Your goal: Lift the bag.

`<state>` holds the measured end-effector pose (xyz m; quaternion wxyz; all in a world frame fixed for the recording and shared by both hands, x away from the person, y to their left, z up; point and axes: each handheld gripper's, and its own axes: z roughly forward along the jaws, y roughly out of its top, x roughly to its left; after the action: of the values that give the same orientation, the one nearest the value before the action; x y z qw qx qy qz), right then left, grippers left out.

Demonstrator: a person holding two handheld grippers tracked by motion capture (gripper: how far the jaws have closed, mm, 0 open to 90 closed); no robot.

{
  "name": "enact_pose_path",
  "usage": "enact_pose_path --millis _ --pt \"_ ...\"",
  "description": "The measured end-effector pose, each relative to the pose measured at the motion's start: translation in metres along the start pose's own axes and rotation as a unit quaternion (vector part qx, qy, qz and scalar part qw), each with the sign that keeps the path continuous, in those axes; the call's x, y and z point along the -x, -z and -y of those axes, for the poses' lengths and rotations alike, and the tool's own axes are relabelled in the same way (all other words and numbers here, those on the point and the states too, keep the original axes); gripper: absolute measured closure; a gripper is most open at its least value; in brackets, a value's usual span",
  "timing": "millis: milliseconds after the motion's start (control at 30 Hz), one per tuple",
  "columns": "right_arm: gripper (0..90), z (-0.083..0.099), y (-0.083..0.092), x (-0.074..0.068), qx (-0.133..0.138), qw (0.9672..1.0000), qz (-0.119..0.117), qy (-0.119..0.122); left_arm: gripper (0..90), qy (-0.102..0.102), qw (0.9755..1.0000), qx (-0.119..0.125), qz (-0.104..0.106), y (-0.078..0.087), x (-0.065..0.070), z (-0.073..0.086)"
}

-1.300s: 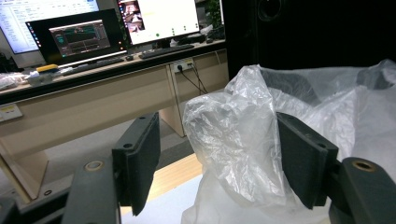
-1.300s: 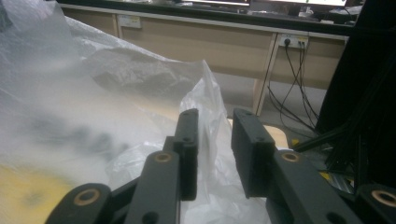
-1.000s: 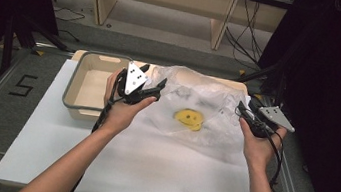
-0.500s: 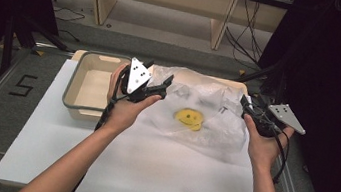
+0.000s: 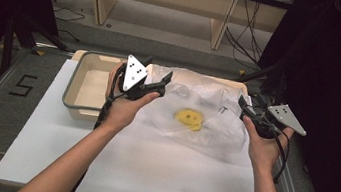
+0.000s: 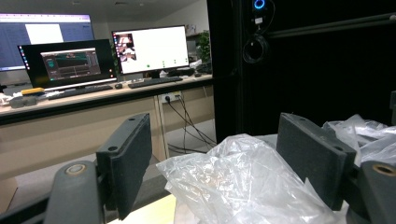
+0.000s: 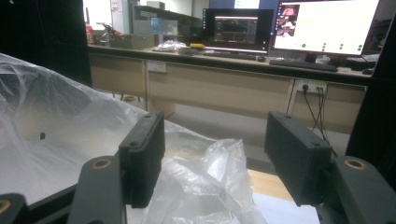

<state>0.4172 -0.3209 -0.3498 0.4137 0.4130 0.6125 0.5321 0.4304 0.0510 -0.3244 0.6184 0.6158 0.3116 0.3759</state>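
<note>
A clear crumpled plastic bag (image 5: pixel 210 104) with a yellow smiley face (image 5: pixel 189 119) lies on the white table (image 5: pixel 147 173). My left gripper (image 5: pixel 161 84) hovers at the bag's left edge. Its jaws have just been opening and stand open, with a bunched fold of plastic (image 6: pixel 243 182) between them, close to the right pad (image 6: pixel 313 158). My right gripper (image 5: pixel 243 107) is at the bag's right edge. Its jaws have just been opening too and are open, with loose plastic (image 7: pixel 205 186) rising between the pads without being pinched.
A beige bin (image 5: pixel 74 93) with a grey rim stands at the table's back left, just behind my left hand. A wooden desk (image 7: pixel 224 88) with monitors (image 6: pixel 149 49) stands beyond the table. Dark curtains flank both sides.
The right gripper's jaws have spread wider around the bag's edge. The left gripper has tipped up slightly. Both hands and the bag stay about where they were.
</note>
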Motion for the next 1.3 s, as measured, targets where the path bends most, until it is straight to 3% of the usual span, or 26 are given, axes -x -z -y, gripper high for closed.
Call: enact_pose_path --millis 467,767,1000,1300 --pt "38.1 0.001 -0.001 0.0 -0.004 1.0 0.004 0.007 24.4 0.021 0.9986 0.048 0.01 0.008 -0.003 -0.019" --pt "37.9 0.002 -0.001 0.001 -0.009 0.9999 0.004 0.013 24.0 0.031 0.9975 0.063 0.0 0.015 -0.011 -0.026" --pt "37.7 -0.001 0.005 0.006 0.0 1.0 0.005 0.006 24.0 0.031 0.9975 0.061 -0.016 0.023 -0.025 -0.026" --pt "37.0 0.0 0.02 0.01 -0.004 0.9998 -0.012 0.012 23.7 0.019 0.9993 0.025 -0.018 0.035 -0.036 -0.009"
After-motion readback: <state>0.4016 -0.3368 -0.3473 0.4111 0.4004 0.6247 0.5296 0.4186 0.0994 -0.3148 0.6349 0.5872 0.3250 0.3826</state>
